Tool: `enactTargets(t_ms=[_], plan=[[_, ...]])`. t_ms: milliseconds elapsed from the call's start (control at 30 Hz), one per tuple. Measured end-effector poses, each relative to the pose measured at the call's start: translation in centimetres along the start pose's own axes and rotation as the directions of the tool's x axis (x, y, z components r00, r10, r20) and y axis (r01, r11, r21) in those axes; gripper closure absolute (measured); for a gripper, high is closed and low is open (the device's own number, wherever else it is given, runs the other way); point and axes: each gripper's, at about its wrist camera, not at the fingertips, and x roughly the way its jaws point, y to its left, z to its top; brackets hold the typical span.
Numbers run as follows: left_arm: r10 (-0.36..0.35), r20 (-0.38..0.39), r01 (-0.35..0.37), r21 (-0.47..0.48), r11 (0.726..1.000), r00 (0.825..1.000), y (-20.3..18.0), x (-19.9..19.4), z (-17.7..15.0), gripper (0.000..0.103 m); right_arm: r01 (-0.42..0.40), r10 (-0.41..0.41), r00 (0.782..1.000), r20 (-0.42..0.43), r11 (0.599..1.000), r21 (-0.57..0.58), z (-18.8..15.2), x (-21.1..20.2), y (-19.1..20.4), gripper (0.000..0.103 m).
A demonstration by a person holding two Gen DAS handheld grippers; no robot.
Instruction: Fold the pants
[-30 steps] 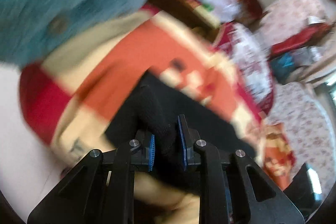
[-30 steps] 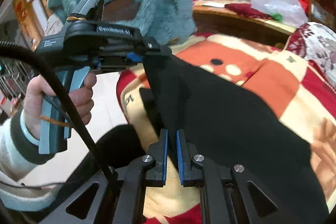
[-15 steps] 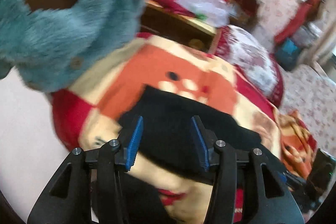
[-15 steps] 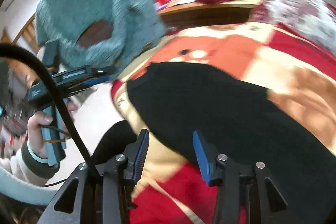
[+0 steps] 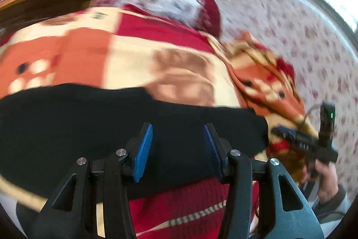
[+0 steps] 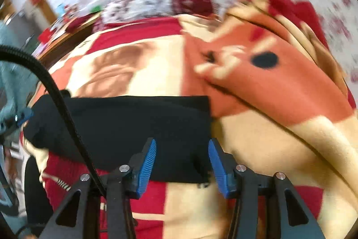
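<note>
one pair of black soft-fabric pants (image 6: 125, 127) lies flat as a long dark band across the red, orange and cream patterned fleece blanket (image 6: 257, 127). its straight right end sits just ahead of the right gripper (image 6: 181, 160). how many layers are stacked, cannot tell.

left gripper (image 5: 177, 148): blue-padded fingers spread wide, nothing between them, over the near edge of the pants. right gripper: fingers likewise spread and empty, over the right end of the band. in the left view the right gripper shows as a black tool in a hand, beyond that same end.

judged step: between folds, cloth lying free. next move likely calls for both grippers to close on one end's corners, lift, carry across to the other end, keeping edges aligned.

count: pants one; grippers two; blanket one, bunched into folds at right; one black ribbed cable (image 6: 56, 91) crossing the right view. both views blurred.
</note>
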Motion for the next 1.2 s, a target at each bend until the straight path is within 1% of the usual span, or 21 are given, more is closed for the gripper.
enactTargets(t_ms=[67,200,233,267,300,333,433,500,567,633,700,767,800,833,867,900,1000,1067,1100,1133,1200], plan=[[-0.026,-0.034,0.028,0.06,0.998,0.999,-1.4,1.8,0.7,0.056,-0.006,0.006,1.0,-0.002,1.0,0.001,0.3,0.4,0.1,0.056],[-0.021,-0.079,0.03,0.111,0.993,0.997,-2.1,4.0,1.6,0.055,-0.017,0.016,0.999,-0.042,1.0,-0.023,0.8,2.8,0.7,0.056],[-0.002,-0.088,0.012,0.118,0.993,0.996,-2.1,4.4,1.7,0.055,-0.026,0.024,0.999,-0.042,0.999,-0.027,0.7,3.2,0.6,0.06],[0.018,-0.096,-0.006,0.123,0.992,0.995,-2.1,5.0,1.9,0.055,-0.039,0.038,0.999,-0.036,0.999,-0.034,0.7,3.5,0.6,0.066],[0.027,-0.099,-0.015,0.124,0.992,0.995,-2.1,5.4,2.0,0.055,-0.049,0.047,0.998,-0.03,0.998,-0.044,0.8,3.8,0.7,0.089],[0.039,-0.101,-0.027,0.119,0.993,0.994,-1.8,5.7,2.1,0.055,-0.039,0.038,0.999,-0.018,0.998,-0.058,0.9,3.9,0.9,0.1],[0.051,-0.078,-0.043,0.097,0.994,0.996,-1.1,5.4,2.3,0.055,-0.021,0.024,0.999,0.025,0.992,-0.122,1.3,3.3,1.7,0.101],[0.045,-0.057,-0.041,0.074,0.996,0.997,-0.6,5.0,2.6,0.055,0.032,-0.02,0.997,0.074,0.985,-0.169,1.8,2.3,2.2,0.101],[0.038,-0.044,-0.036,0.047,0.998,0.998,-0.2,4.4,2.7,0.055,0.078,-0.057,0.991,0.117,0.981,-0.178,2.5,1.3,2.1,0.101],[0.03,-0.048,-0.028,0.038,0.999,0.998,-0.2,4.3,2.6,0.053,0.066,-0.052,0.995,0.089,0.984,-0.163,2.8,1.3,1.7,0.101],[0.026,-0.054,-0.023,0.053,0.998,0.998,-0.6,4.3,2.4,0.053,-0.01,0.01,1.0,0.006,0.996,-0.089,2.7,2.1,0.7,0.101],[0.018,-0.049,-0.014,0.081,0.997,0.999,-1.3,4.3,2.2,0.053,-0.033,0.033,0.999,-0.011,0.999,-0.008,2.2,2.2,-0.3,0.1],[0.016,-0.055,-0.011,0.094,0.995,0.998,-1.7,4.4,2.2,0.053,-0.03,0.03,0.999,-0.016,0.999,0.026,1.9,2.2,-0.8,0.091],[0.011,-0.062,-0.004,0.102,0.995,0.998,-2.0,4.6,2.2,0.053,-0.026,0.027,0.999,-0.023,0.998,0.05,1.8,2.2,-1.1,0.069],[0.003,-0.07,0.004,0.104,0.995,0.998,-2.2,4.8,2.1,0.053,-0.031,0.033,0.999,-0.026,0.997,0.066,1.6,2.2,-1.4,0.057],[-0.001,-0.076,0.009,0.104,0.995,0.997,-2.4,5.0,2.2,0.053,-0.038,0.04,0.999,-0.026,0.997,0.072,1.6,2.3,-1.5,0.05],[-0.01,-0.089,0.018,0.089,0.996,0.996,-2.6,5.7,2.2,0.053,0.007,-0.005,0.999,-0.039,0.999,0.046,2.0,3.3,-1.2,0.05],[-0.025,-0.095,0.031,0.067,0.997,0.995,-2.6,5.9,2.1,0.053,-0.006,0.008,0.999,-0.048,1.0,0.03,2.4,4.3,-0.8,0.051],[-0.031,-0.099,0.037,0.057,0.998,0.995,-2.5,6.0,2.1,0.053,-0.026,0.026,0.998,-0.049,1.0,0.004,2.6,4.8,-0.4,0.056],[-0.033,-0.102,0.038,0.05,0.998,0.994,-2.4,6.0,2.1,0.053,-0.033,0.032,0.998,-0.056,0.999,-0.022,2.7,5.5,0.0,0.074],[-0.029,-0.099,0.034,0.046,0.998,0.995,-2.3,5.7,2.0,0.053,-0.029,0.027,0.998,-0.064,0.999,-0.042,2.6,6.3,0.3,0.09]])
